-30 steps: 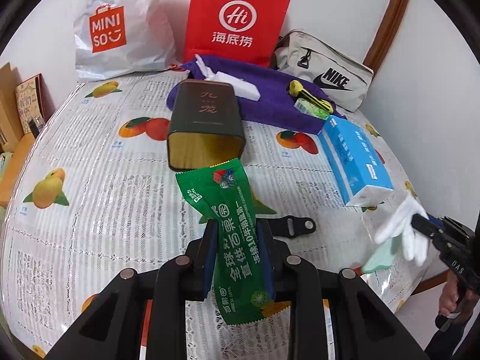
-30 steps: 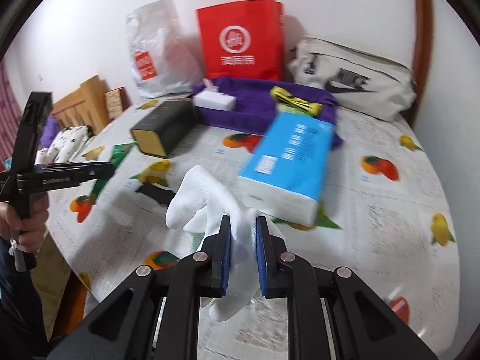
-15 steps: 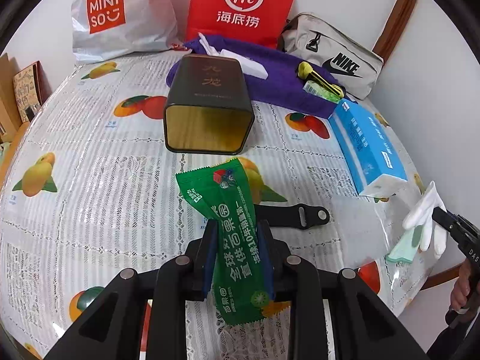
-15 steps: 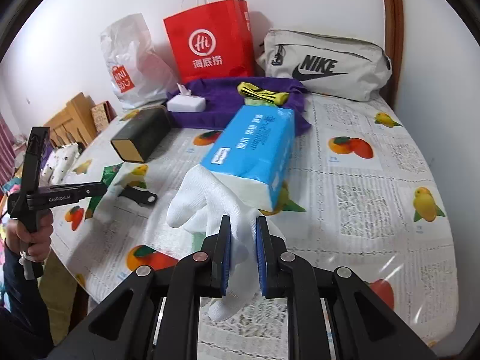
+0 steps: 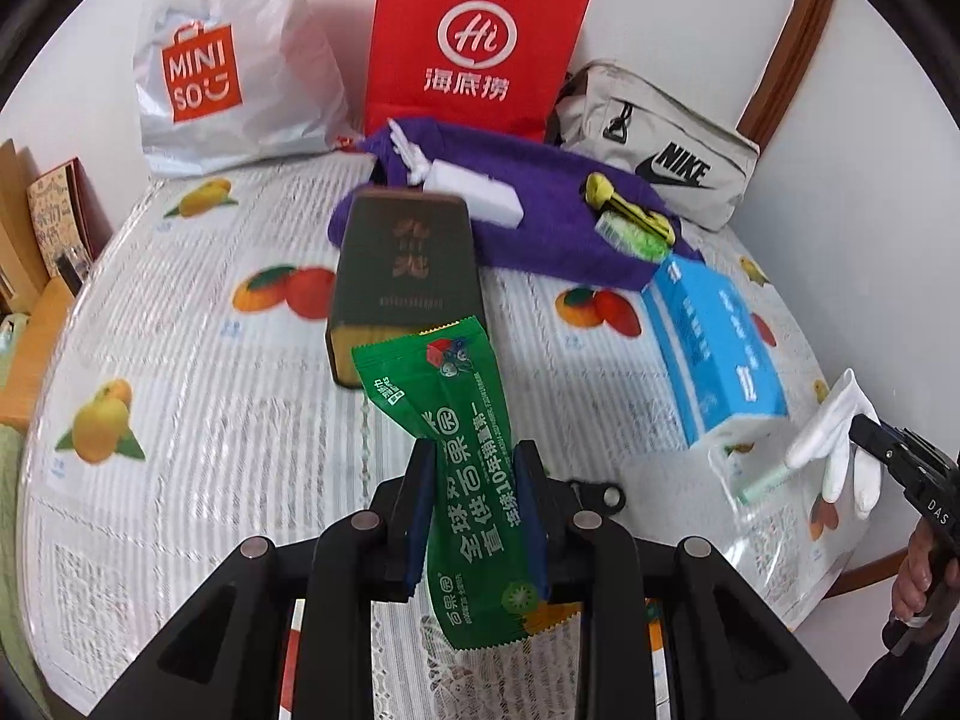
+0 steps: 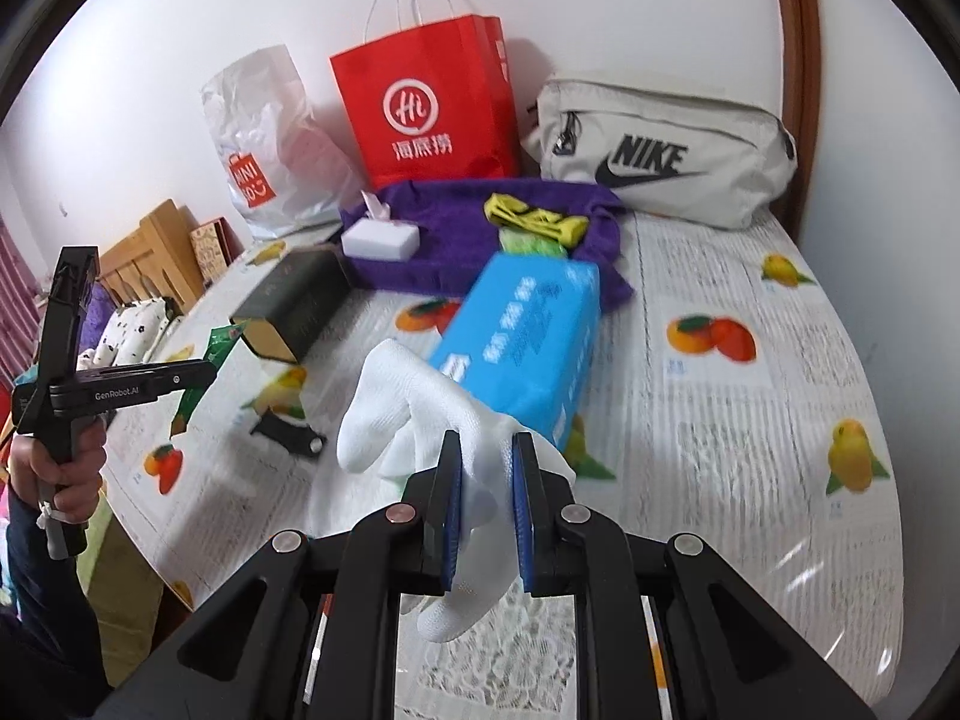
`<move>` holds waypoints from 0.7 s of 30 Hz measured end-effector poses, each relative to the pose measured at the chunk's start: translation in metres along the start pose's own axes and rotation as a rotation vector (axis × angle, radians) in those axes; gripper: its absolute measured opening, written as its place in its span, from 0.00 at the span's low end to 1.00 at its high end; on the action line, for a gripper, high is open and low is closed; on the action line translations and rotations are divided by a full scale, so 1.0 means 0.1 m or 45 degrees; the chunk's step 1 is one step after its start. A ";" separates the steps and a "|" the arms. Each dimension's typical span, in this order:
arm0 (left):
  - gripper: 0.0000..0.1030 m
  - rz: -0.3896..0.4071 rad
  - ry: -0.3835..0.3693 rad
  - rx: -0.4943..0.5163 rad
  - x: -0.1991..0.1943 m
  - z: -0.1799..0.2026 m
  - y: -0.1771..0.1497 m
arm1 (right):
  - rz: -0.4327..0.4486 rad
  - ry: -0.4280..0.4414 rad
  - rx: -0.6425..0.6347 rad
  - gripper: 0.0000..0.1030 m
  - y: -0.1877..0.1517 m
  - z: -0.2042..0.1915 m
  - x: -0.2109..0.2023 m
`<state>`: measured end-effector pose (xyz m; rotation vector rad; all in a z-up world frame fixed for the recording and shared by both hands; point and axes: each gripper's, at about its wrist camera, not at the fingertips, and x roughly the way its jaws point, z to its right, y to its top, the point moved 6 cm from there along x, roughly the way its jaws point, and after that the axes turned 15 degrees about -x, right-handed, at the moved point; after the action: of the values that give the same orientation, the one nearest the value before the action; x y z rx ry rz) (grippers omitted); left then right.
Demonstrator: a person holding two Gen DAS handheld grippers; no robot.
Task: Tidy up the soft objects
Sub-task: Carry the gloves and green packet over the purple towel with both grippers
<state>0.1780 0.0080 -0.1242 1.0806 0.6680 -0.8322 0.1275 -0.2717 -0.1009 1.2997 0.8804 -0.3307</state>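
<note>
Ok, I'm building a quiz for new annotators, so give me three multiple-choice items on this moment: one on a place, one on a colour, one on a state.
1. Where does the white tissue pack lie?
A. on the purple towel
B. inside the red bag
C. on the blue pack

2. What colour is the packet in the left tongs?
A. yellow
B. green
C. blue

3. What state are the right tongs in?
A. open and empty
B. shut on the white glove
C. shut on the dark box

Key:
1 A: the tissue pack rests on the purple towel, in front of the red bag.
2 B: the packet is green with white print.
3 B: the white glove is pinched between the blue pads, its fingers drooping either side; the dark box lies apart on the table.
</note>
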 end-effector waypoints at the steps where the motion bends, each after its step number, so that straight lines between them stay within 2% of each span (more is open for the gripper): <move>1: 0.24 0.005 0.002 -0.001 -0.02 0.01 0.04 | 0.005 0.006 -0.005 0.15 0.05 0.00 0.00; 13: 0.24 0.056 -0.013 -0.005 -0.07 0.11 0.49 | 0.043 0.073 -0.065 0.15 0.57 -0.02 0.12; 21: 0.24 0.064 -0.020 0.001 0.01 0.18 0.78 | 0.066 0.076 -0.060 0.15 0.86 0.07 0.24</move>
<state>0.2453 0.0095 -0.0812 1.0867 0.6251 -0.7971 0.2029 -0.2484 -0.0581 1.2918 0.8981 -0.2297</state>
